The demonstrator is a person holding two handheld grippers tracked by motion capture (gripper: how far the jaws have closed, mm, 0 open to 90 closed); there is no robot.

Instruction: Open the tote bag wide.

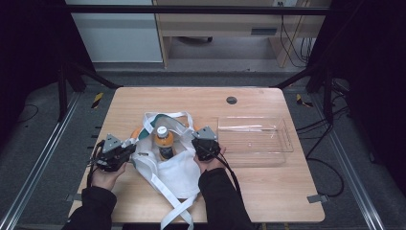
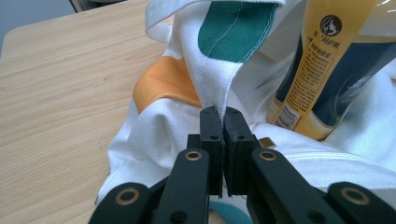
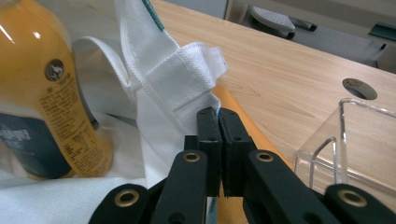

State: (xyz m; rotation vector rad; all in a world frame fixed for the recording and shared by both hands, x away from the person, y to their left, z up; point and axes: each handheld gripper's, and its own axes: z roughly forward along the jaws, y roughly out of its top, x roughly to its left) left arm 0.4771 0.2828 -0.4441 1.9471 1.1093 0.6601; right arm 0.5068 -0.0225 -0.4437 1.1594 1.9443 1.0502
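Wooden table (image 1: 143, 103), light grain, rounded corners, a dark round grommet hole (image 1: 231, 100) near its far edge. A white cloth bag (image 1: 178, 175) lies on it between the left gripper (image 1: 128, 149) and the right gripper (image 1: 197, 145), with orange and green patches and its straps trailing toward the near edge. A clear plastic tray (image 1: 280, 149) sits flat on the wood just beyond and to the outer side of the right gripper, near but apart from the bag. In the left gripper view, bare tabletop (image 2: 60, 93) stretches off to the left of the jaws.
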